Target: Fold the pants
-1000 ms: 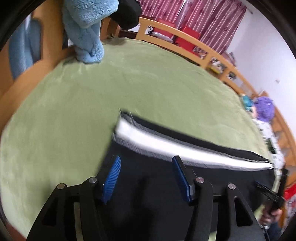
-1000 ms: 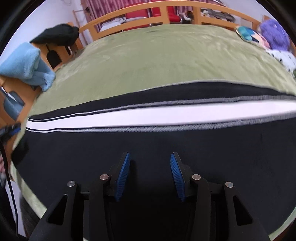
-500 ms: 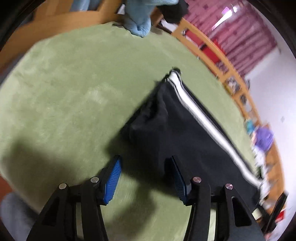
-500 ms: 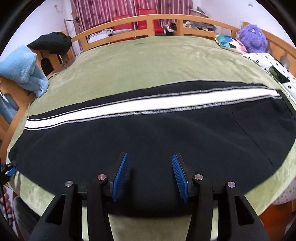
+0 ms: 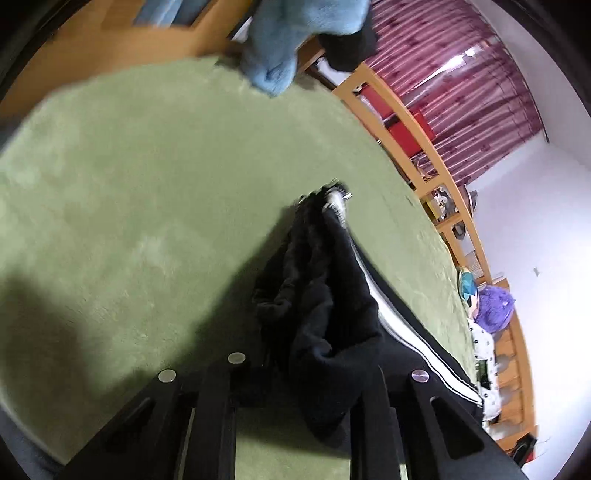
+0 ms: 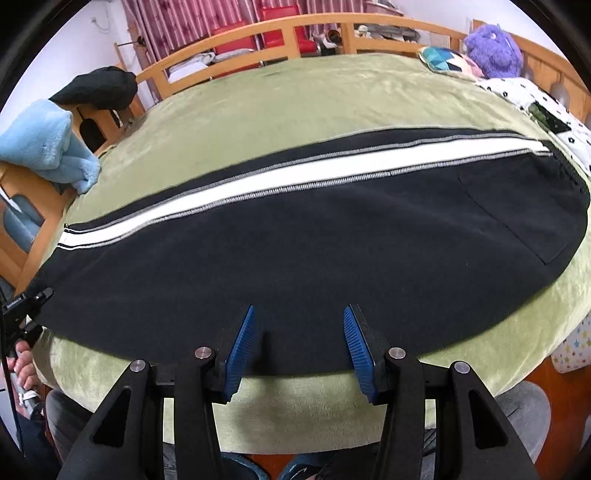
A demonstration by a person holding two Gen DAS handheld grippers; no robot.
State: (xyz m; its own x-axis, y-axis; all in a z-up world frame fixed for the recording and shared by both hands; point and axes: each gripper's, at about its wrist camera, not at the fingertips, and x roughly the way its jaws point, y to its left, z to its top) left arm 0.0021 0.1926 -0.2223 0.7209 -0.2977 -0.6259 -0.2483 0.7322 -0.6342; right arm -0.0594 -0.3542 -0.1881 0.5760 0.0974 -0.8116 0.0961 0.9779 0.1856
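Black pants (image 6: 314, 236) with a white side stripe (image 6: 295, 173) lie flat along the green bed, legs folded together, cuff end at the left, waist and pocket at the right. My right gripper (image 6: 299, 339) is open and empty, hovering over the pants' near edge at mid-length. In the left wrist view the cuff end of the pants (image 5: 325, 295) is bunched and lifted between the fingers of my left gripper (image 5: 306, 373); the blue pads are hidden by the cloth. The left gripper also shows at the right wrist view's left edge (image 6: 22, 306).
The green blanket (image 6: 295, 92) covers the bed, ringed by a wooden rail (image 6: 258, 33). A light blue towel (image 6: 40, 144) and a dark garment (image 6: 99, 88) hang on the left rail. A purple plush (image 6: 491, 48), a pillow and a dotted cloth lie at the far right.
My left gripper went to the cuff end and shut on it; the cuff is now bunched and lifted. My right gripper drew back toward the pants' near edge, still open.
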